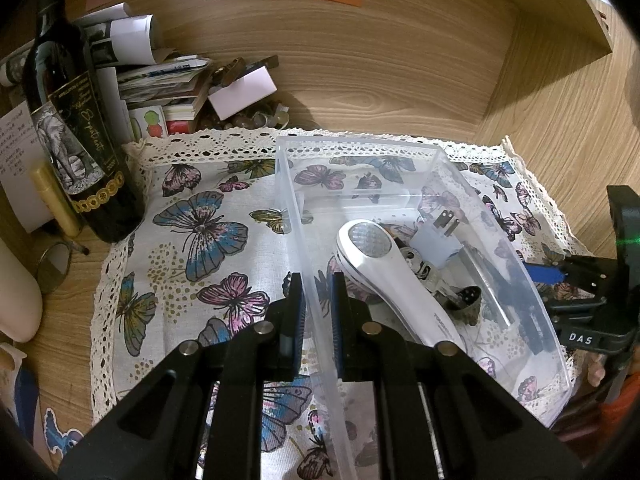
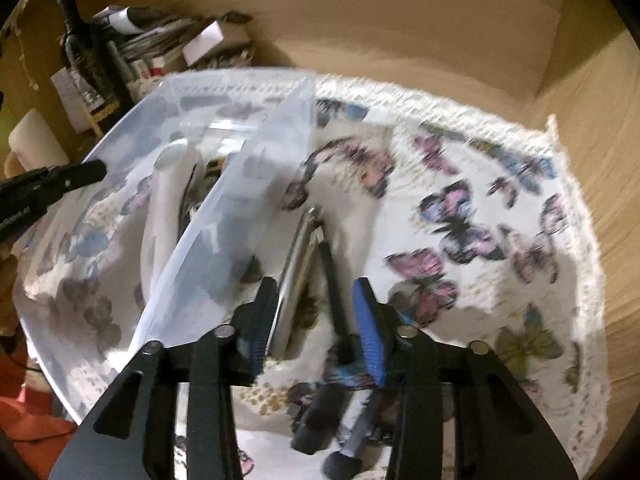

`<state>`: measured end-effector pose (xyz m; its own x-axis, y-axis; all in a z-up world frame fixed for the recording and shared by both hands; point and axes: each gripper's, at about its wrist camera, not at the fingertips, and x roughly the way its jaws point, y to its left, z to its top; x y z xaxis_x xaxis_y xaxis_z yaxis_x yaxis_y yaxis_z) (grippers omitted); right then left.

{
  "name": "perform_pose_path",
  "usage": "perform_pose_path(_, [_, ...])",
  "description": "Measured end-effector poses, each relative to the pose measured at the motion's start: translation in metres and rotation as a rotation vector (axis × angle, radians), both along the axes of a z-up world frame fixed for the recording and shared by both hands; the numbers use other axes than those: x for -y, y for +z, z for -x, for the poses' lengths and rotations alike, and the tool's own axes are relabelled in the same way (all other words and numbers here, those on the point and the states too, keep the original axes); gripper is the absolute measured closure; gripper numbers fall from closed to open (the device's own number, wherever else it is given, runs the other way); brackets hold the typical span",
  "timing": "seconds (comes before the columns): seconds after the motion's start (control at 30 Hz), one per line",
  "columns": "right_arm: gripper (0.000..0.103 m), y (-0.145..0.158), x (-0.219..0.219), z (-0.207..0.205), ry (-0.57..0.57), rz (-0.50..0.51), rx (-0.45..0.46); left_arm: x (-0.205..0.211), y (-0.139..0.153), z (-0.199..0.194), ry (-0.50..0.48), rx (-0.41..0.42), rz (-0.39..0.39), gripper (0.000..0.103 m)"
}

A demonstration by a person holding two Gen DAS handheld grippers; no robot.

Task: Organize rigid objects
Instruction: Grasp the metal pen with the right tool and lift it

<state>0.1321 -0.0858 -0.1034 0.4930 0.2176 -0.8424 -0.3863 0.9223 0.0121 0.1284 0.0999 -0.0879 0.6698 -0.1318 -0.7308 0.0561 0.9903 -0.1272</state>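
Clear plastic bin (image 1: 400, 152): sitting on the butterfly-print cloth (image 1: 192, 216) that is covering the wooden counter (image 1: 360, 80). The bin's near-left wall is passing between the jaws of the left gripper (image 1: 318, 316), which are standing narrowly parted on either side of it; whether they are actually pressing the wall cannot be told.

White handheld device (image 1: 384, 272): lying inside the bin, mesh head pointing toward the far wall, handle running back toward the camera. Beside it in the bin are resting a plug adapter (image 1: 440, 236) and a small dark metal piece (image 1: 464, 300).

Right gripper (image 2: 316, 324): working just outside the bin's right wall, jaws standing apart. Between them are lying a slim silvery tool (image 2: 296, 256) and a dark slender tool (image 2: 336, 288), on the cloth beside the bin; the view is blurred, so contact cannot be told.

Wine bottle (image 1: 72, 128): standing upright at the cloth's far-left corner. Behind it, a stack of papers and booklets (image 1: 160, 80) is piling against the back wall.
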Motion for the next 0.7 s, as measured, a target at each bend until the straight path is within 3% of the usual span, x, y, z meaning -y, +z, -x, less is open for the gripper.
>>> perform_pose_path(0.13, [0.053, -0.009, 0.001, -0.005, 0.002, 0.032, -0.013, 0.000, 0.000, 0.001, 0.001, 0.003, -0.004, 0.093])
perform_pose_path(0.3, [0.053, -0.020, -0.003, -0.010, 0.010, 0.072, -0.015, 0.000, 0.000, 0.001, 0.003, 0.001, -0.001, 0.093])
perform_pose_path(0.33, [0.057, -0.021, -0.003, -0.010, 0.010, 0.072, -0.008, 0.000, 0.000, 0.001, 0.003, 0.001, -0.001, 0.093])
perform_pose_path(0.43, [0.084, -0.020, -0.003, -0.013, 0.009, 0.067, 0.002, 0.000, 0.001, 0.001, 0.003, 0.002, -0.005, 0.093])
perform_pose_path(0.47, [0.088, -0.019, -0.002, -0.013, 0.003, 0.067, 0.002, 0.000, 0.001, 0.001, 0.004, 0.002, -0.005, 0.093])
perform_pose_path(0.7, [0.088, -0.010, 0.003, -0.015, -0.048, 0.064, 0.028, 0.001, 0.001, 0.001, 0.004, 0.002, -0.006, 0.093])
